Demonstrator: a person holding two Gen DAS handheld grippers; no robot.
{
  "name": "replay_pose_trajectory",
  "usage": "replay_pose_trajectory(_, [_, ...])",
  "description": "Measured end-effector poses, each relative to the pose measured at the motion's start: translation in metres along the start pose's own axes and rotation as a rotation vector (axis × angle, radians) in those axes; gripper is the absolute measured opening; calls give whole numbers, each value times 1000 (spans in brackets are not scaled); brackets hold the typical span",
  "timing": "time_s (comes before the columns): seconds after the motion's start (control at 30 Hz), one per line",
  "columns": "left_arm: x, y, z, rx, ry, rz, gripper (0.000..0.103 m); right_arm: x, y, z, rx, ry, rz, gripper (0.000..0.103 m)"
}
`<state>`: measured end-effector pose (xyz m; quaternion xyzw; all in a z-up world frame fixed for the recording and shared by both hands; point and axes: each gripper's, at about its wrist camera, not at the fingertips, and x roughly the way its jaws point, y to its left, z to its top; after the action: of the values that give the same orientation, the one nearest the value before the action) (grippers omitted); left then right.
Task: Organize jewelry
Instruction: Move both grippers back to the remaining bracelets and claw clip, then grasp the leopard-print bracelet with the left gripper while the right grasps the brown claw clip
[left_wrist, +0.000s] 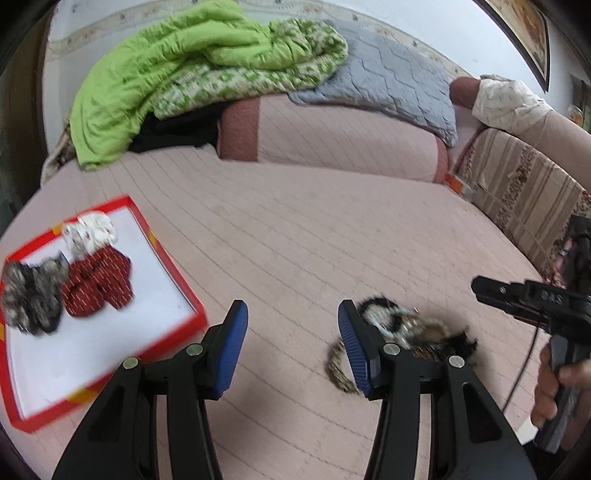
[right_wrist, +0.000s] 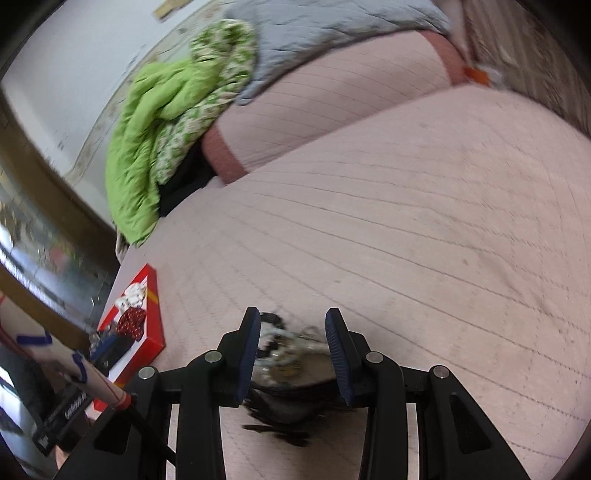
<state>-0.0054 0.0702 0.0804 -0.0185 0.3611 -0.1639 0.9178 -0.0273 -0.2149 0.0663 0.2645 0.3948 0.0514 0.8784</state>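
Left wrist view: your left gripper (left_wrist: 291, 336) hangs spread and empty over the pink bed cover (left_wrist: 295, 236).
Jewelry pile (left_wrist: 402, 332) lies just right of its jaws; red tray (left_wrist: 173, 266) left. Your right gripper (right_wrist: 291, 354) straddles the pile, jaws apart; whether they pinch it, you cannot tell.

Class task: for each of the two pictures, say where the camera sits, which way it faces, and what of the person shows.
Left wrist: on the left gripper, facing down across the bed at the red tray; a hand shows.
Right wrist: on the right gripper, above the jewelry pile; no hand visible for certain.
Shared: tray, pile, green quilt.
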Motion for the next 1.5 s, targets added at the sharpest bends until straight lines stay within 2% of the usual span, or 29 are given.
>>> replay_pose_trajectory(0.23, [26,-15,-21,-39,139,-73,52,-2,-29,-4,48,53,3,40])
replay_pose_trajectory(0.5, [66,-34,-30,-20,237,-34,52,-11,-36,-3,46,49,29,40])
replay_pose_trajectory(0.6, [73,-42,-30,22,228,1,50,-13,-37,-3,45,52,43,40])
replay_pose_trajectory(0.7, [79,-50,-29,73,217,53,24,-11,-37,-4,37,64,57,40])
replay_pose_trajectory(0.73, [79,-51,-28,78,212,56,13,-10,-36,-4,34,69,64,40])
replay_pose_trajectory(0.77, [78,-50,-27,68,208,42,7,-7,-34,-4,30,75,70,40])
replay_pose_trajectory(0.83, [73,-45,-24,47,189,24,6,2,-28,-6,10,99,80,40])
replay_pose_trajectory(1.0, [62,-33,-19,35,154,46,6,16,-14,-17,-34,184,148,41])
replay_pose_trajectory(1.2, [60,-30,-19,32,160,44,6,-4,18,-51,-184,346,324,42])
replay_pose_trajectory(1.27, [61,-31,-18,25,158,43,6,-16,24,-61,-244,321,305,43])
replay_pose_trajectory(1.3, [61,-30,-18,20,158,40,6,-19,24,-62,-253,309,300,48])
replay_pose_trajectory(1.5, [59,-28,-18,22,158,45,6,-20,10,-49,-180,254,274,53])
